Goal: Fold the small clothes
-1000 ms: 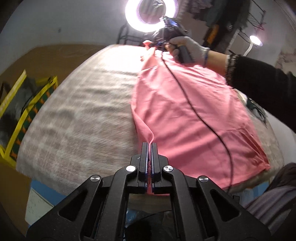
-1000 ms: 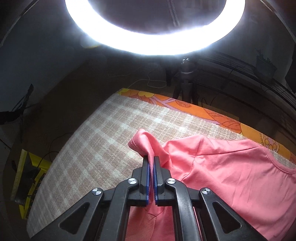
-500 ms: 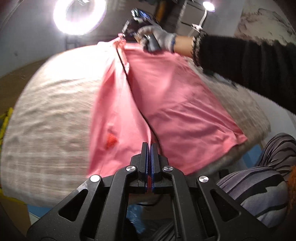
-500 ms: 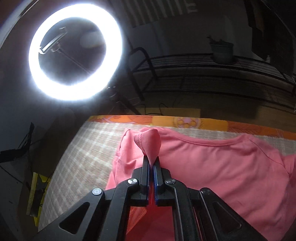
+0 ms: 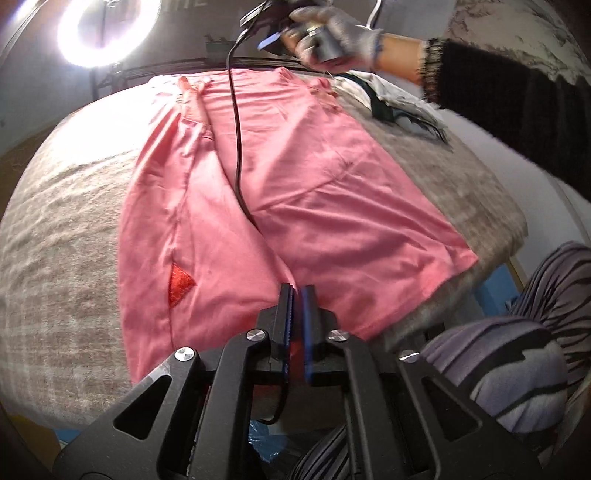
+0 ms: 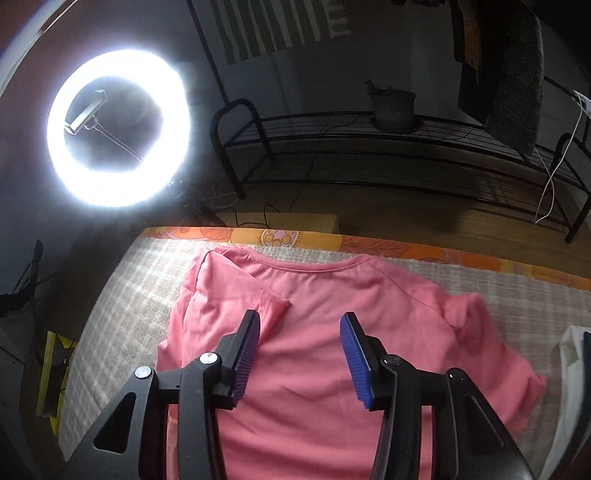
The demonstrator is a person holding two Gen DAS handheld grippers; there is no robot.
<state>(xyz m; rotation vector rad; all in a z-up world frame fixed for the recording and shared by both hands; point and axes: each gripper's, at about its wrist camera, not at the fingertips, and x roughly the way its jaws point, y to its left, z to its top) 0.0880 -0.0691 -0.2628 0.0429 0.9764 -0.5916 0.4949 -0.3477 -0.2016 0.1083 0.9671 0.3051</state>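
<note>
A pink T-shirt (image 5: 295, 192) lies flat on the checked beige cloth, its left side folded in over the body; a red label patch (image 5: 179, 284) shows near the hem. My left gripper (image 5: 297, 291) sits at the near hem with its pads a narrow gap apart, and pink cloth shows between them. My right gripper (image 6: 299, 321) hovers open and empty above the shirt (image 6: 332, 332) near the collar. It shows in the left wrist view (image 5: 280, 29), held by a gloved hand, its cable (image 5: 236, 147) trailing across the shirt.
A ring light (image 6: 118, 129) glares beyond the table's far edge. A black metal rack (image 6: 406, 147) with a potted plant stands behind. White and dark clothes (image 5: 399, 103) lie at the far right. The person's striped lap (image 5: 517, 350) is at the near right.
Both grippers carried the shirt's left side to the right and laid it over the body. My right gripper has opened and let go of the sleeve. My left gripper's pads have parted slightly.
</note>
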